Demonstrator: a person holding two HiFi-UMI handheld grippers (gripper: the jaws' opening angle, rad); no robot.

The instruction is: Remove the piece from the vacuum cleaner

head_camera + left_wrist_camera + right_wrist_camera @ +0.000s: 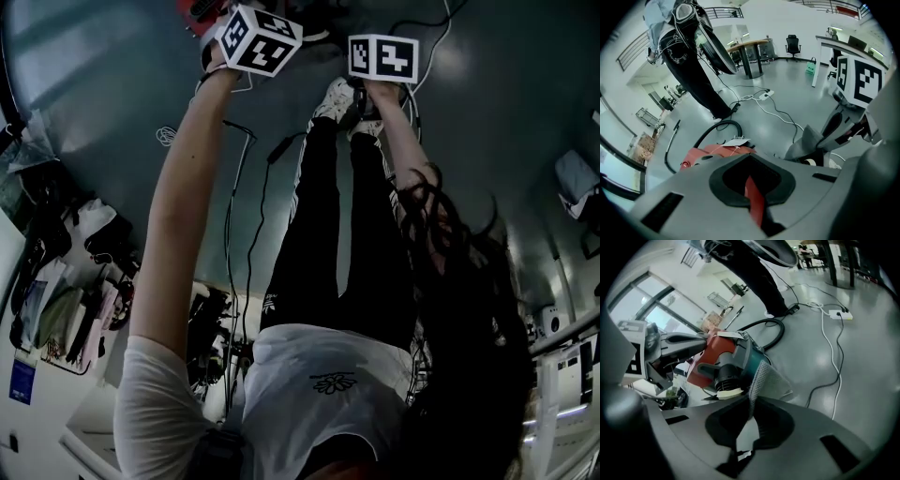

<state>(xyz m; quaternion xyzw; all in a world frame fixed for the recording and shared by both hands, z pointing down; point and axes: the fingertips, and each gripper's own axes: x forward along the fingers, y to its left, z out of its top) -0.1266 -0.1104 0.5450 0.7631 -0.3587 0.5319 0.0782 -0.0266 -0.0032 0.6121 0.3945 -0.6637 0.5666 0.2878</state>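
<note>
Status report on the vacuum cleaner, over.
Left gripper shut on vacuum cleaner, red part. Right gripper shut on grey mesh piece, piece against the teal end. Floor cables off to the side, nothing blocking.

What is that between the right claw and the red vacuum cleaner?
A grey mesh piece: the right claw pinches its lower edge, and it runs up toward the vacuum cleaner. The right gripper view shows it.

Piece beside vacuum cleaner on floor, hose behind.
</note>
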